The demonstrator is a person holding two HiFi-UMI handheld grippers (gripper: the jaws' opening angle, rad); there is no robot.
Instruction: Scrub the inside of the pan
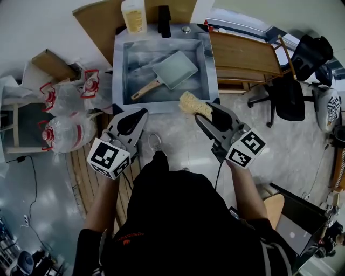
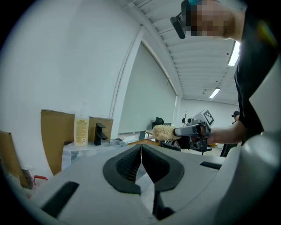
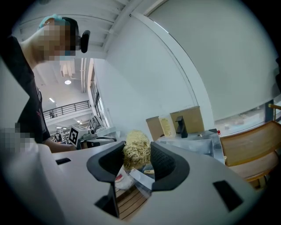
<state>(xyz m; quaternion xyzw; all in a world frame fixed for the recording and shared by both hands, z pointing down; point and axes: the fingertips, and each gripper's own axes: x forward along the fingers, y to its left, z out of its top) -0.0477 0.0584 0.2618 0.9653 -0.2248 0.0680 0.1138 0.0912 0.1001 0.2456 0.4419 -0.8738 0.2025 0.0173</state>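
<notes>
A rectangular grey pan with a wooden handle lies inside the steel sink. My right gripper is shut on a pale yellow scrubber, held over the sink's front right rim, short of the pan. In the right gripper view the scrubber sticks up between the fingers. My left gripper hangs shut and empty just in front of the sink's front left edge. In the left gripper view its pads meet, and the right gripper with the scrubber shows beyond.
A soap bottle and a black tap stand behind the sink. Wooden chair at right, office chairs further right. Plastic bags and cardboard lie at left. Wooden slats cover the floor by my feet.
</notes>
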